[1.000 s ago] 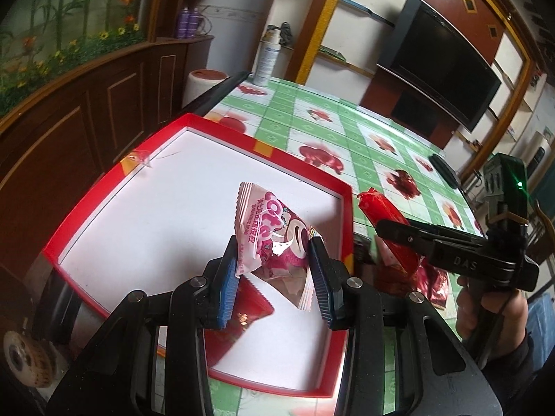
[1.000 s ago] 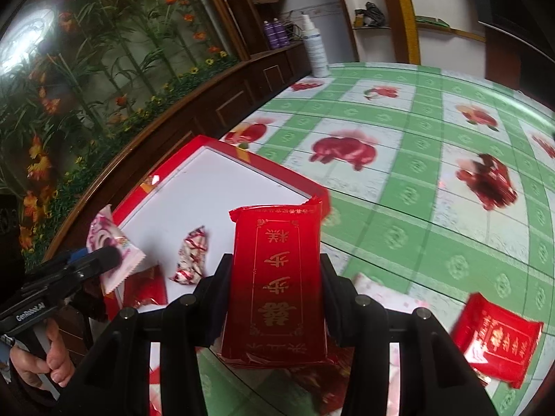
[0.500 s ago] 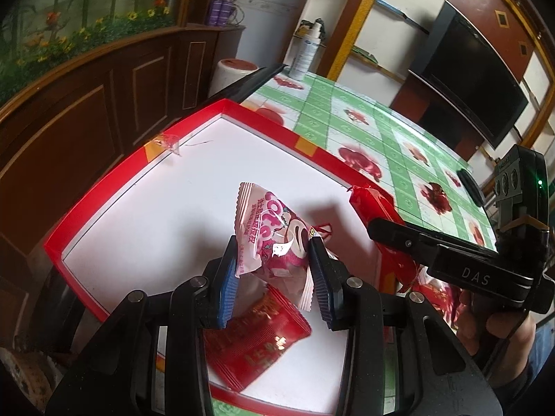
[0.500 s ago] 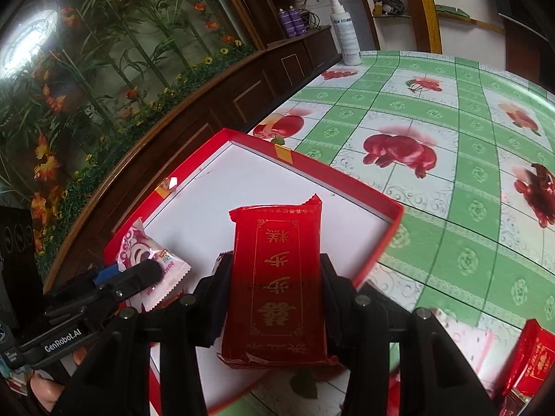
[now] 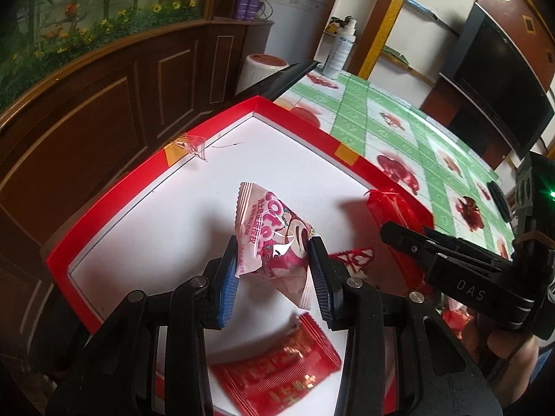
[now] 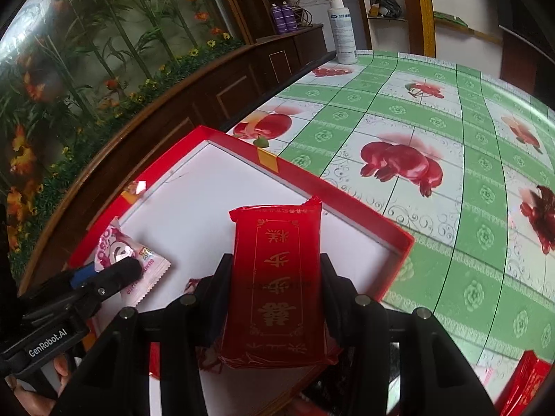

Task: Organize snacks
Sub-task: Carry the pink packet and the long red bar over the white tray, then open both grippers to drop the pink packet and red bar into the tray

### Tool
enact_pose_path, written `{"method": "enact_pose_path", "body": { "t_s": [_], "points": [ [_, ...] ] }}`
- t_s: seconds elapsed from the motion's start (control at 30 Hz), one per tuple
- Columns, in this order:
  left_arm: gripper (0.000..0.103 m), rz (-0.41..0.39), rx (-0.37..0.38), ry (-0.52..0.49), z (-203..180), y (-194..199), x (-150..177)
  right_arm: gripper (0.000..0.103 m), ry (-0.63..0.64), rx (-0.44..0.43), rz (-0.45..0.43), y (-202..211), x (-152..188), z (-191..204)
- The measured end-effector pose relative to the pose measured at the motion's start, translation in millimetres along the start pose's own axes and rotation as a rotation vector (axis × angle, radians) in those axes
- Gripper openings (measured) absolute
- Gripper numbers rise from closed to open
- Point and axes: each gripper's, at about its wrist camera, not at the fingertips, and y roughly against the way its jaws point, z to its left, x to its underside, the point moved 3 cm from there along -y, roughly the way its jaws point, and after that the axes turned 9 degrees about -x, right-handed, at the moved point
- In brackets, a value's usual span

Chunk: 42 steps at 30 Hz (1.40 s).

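My left gripper (image 5: 274, 260) is shut on a pink snack packet (image 5: 269, 239) and holds it above the white floor of a red-rimmed box (image 5: 301, 121). My right gripper (image 6: 275, 263) is shut on a red packet with gold lettering (image 6: 277, 277), held over the near right part of the same box (image 6: 295, 173). The pink packet (image 6: 121, 253) and the left gripper show at the left of the right wrist view. The red packet (image 5: 392, 211) and the right gripper show at the right of the left wrist view. A flat red packet (image 5: 277, 367) lies in the box under the left gripper.
A small red-and-white wrapped candy (image 5: 353, 256) lies in the box between the grippers. The box stands on a green and white tablecloth with red fruit prints (image 6: 433, 131). A white spray bottle (image 6: 341, 31) stands at the table's far edge. Another red packet (image 6: 527, 381) lies on the cloth at right.
Both grippers have moved further over the box with their packets held. The right gripper's red packet now hangs inside the box rim. The flat red packet has slid lower in the left wrist view.
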Motion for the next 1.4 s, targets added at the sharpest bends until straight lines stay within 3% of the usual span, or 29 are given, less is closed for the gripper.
{"method": "enact_pose_path", "body": {
  "t_s": [0.93, 1.27, 1.33, 1.4],
  "points": [
    [0.04, 0.019, -0.067, 0.049, 18.0, -25.4, -10.1, 0.052, 0.086, 0.015, -0.034, -17.5, 3.2, 1.4],
    [0.051, 0.013, -0.084, 0.052, 17.2, -20.8, -8.7, 0.078, 0.065, 0.001, -0.093, 7.6, 1.5, 1.5],
    [0.063, 0.009, -0.093, 0.051, 17.3, -18.7, -8.5, 0.083, 0.058, 0.002, -0.107, 14.7, 1.0, 2.8],
    [0.066, 0.004, -0.086, 0.052, 17.1, -15.5, -8.2, 0.089, 0.051, 0.004, -0.12, 23.3, 0.5, 4.2]
  ]
}}
